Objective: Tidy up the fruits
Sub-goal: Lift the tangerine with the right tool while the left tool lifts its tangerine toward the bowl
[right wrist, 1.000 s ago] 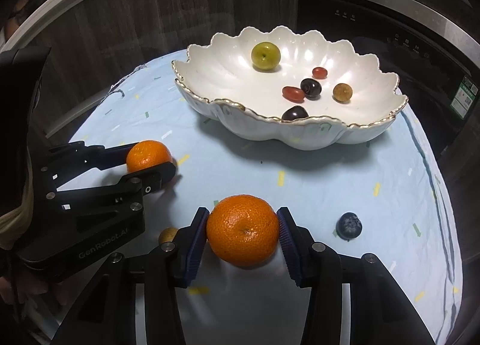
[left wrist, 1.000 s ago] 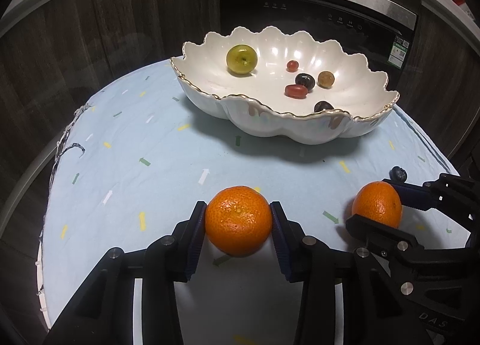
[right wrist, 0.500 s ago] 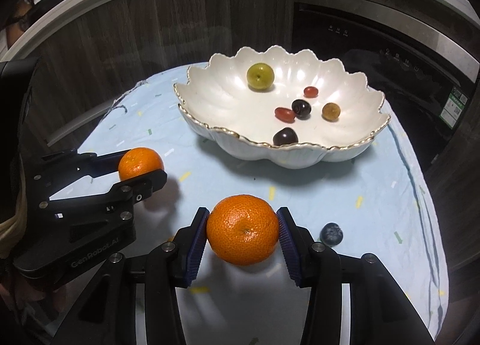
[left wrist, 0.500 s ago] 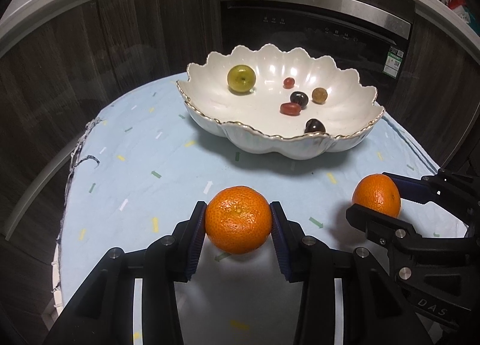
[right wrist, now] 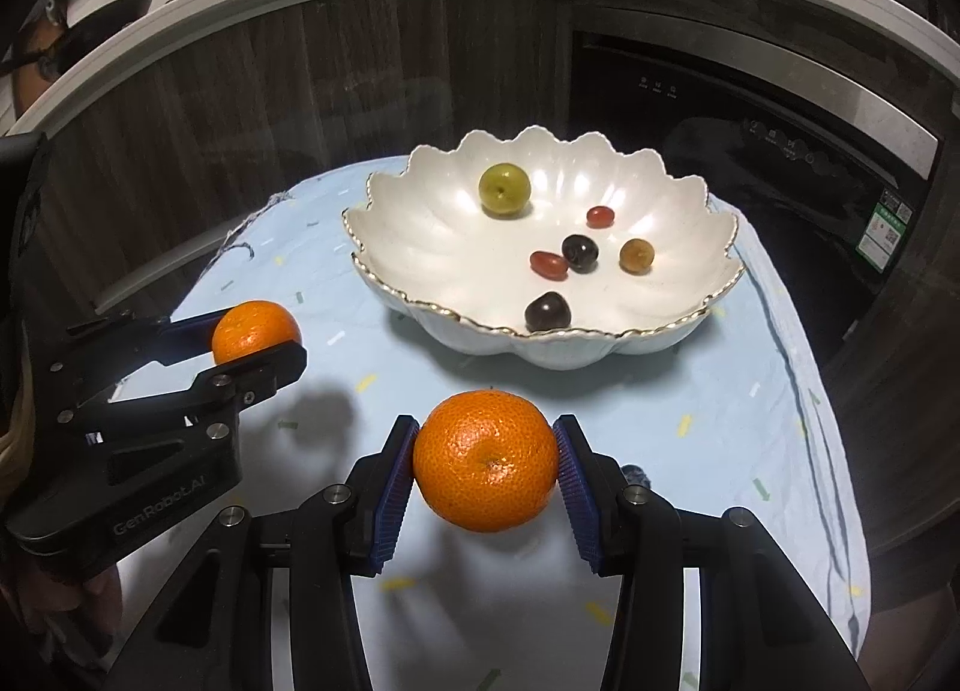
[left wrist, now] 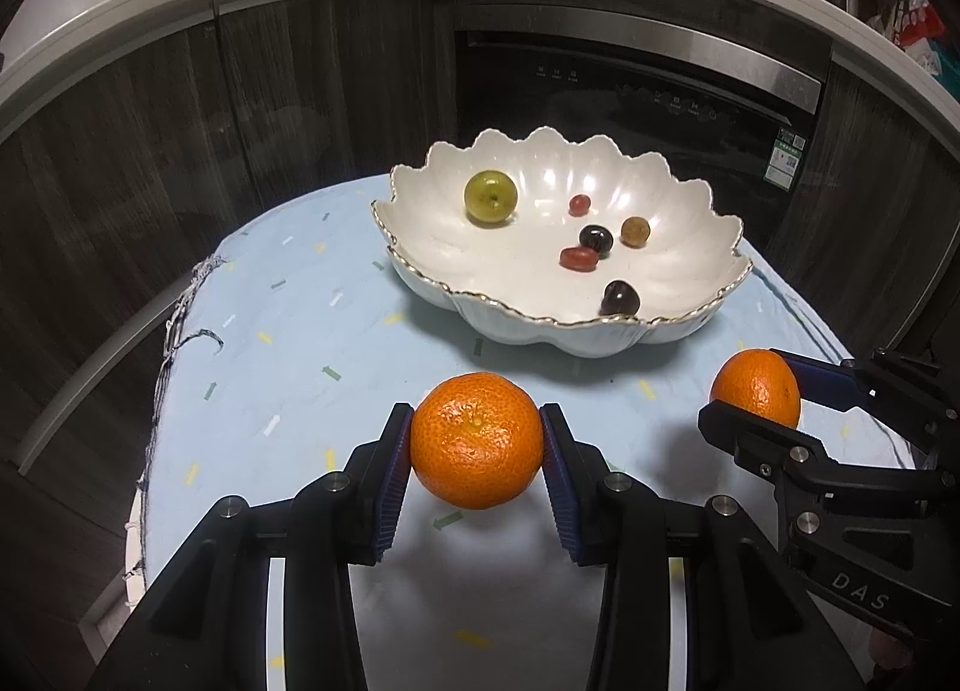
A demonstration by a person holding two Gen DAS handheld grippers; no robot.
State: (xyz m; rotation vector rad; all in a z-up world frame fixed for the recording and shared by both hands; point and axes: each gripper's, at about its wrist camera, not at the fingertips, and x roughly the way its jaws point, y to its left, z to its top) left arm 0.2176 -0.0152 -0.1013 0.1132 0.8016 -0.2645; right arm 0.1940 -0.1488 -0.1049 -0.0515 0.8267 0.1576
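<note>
Frankly, with my left gripper [left wrist: 477, 445] and right gripper [right wrist: 486, 463] each clamped on an orange above the tablecloth [left wrist: 288, 343], I fear dropping one into the bowl [right wrist: 714, 295] might scatter what look like grapes.

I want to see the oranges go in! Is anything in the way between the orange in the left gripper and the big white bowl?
No. In the left wrist view, only bare blue cloth lies between the left orange and the bowl.
</note>
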